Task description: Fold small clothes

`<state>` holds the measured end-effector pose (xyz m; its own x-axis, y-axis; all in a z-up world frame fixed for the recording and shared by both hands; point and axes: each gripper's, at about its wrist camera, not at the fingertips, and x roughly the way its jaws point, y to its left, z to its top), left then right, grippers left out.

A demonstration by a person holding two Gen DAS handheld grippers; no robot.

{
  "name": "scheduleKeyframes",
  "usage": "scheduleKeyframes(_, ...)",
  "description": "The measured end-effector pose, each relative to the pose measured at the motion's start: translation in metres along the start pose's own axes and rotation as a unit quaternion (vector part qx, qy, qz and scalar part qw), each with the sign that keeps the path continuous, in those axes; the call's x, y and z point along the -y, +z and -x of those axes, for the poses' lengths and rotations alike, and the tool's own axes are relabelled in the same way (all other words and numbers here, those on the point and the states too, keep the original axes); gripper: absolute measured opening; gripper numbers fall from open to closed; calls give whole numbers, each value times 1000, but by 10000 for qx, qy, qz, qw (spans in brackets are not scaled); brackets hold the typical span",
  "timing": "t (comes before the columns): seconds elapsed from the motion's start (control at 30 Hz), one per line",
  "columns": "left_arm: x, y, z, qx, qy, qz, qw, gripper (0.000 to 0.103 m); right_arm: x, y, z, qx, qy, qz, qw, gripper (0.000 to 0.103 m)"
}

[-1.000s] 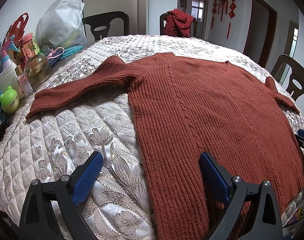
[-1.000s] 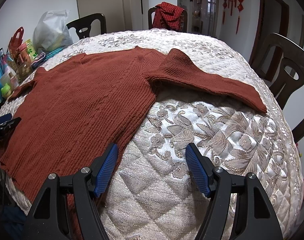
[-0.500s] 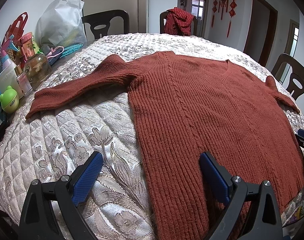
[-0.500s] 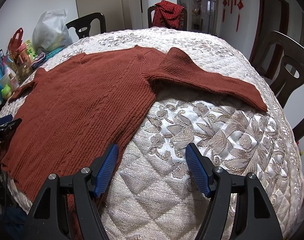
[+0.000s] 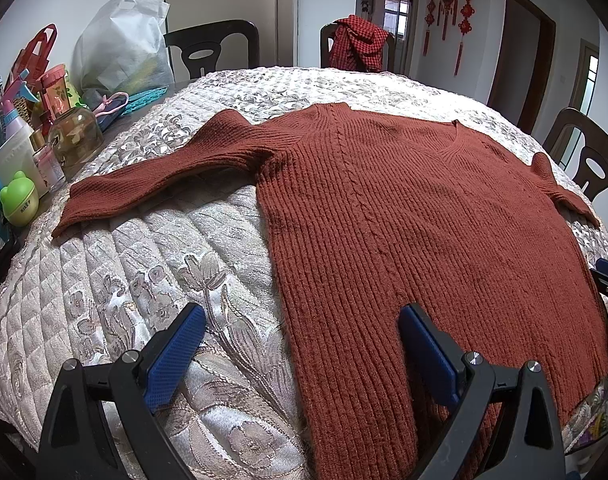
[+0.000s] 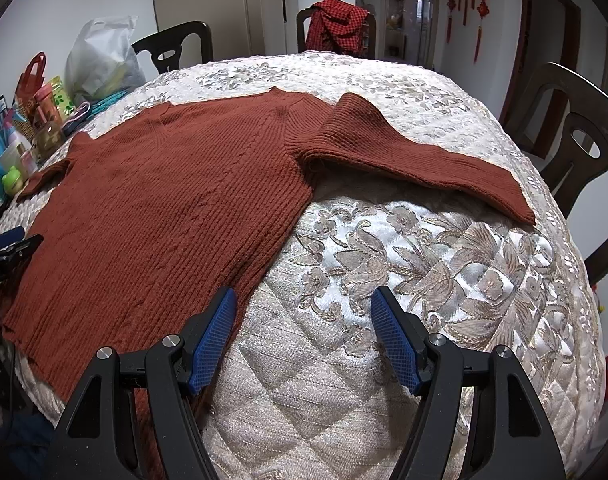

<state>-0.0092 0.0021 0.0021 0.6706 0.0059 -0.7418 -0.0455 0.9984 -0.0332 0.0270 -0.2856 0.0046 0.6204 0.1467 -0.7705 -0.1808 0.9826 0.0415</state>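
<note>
In the left wrist view the left gripper [image 5: 299, 354], fingers wide and empty, straddles the rust sweater's [image 5: 416, 216] near side edge, while in the right wrist view the right gripper [image 6: 304, 332], equally wide, flanks the opposite edge, sleeves outstretched sideways.

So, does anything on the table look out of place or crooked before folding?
Nothing stands out. The rust sweater lies flat, both sleeves spread. Its hem overhangs the quilted table cover edge. Both grippers, left and right, are open.
</note>
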Motion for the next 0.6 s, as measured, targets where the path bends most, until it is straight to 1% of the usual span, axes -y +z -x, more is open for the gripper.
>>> scheduleKeyframes(0.4,-7,7,-4,-92,-42,43,9999,97,2,6,0,-71,62,-54,9999,70)
scheduleKeyframes(0.5,-14,12,-4,-79,-85,115,9999,94,0,11,5,18,71,-18,10000,70)
scheduleKeyframes(0.6,-25,19,-3,5,-7,199,9998,94,-5,18,11,155,117,37,9998,70)
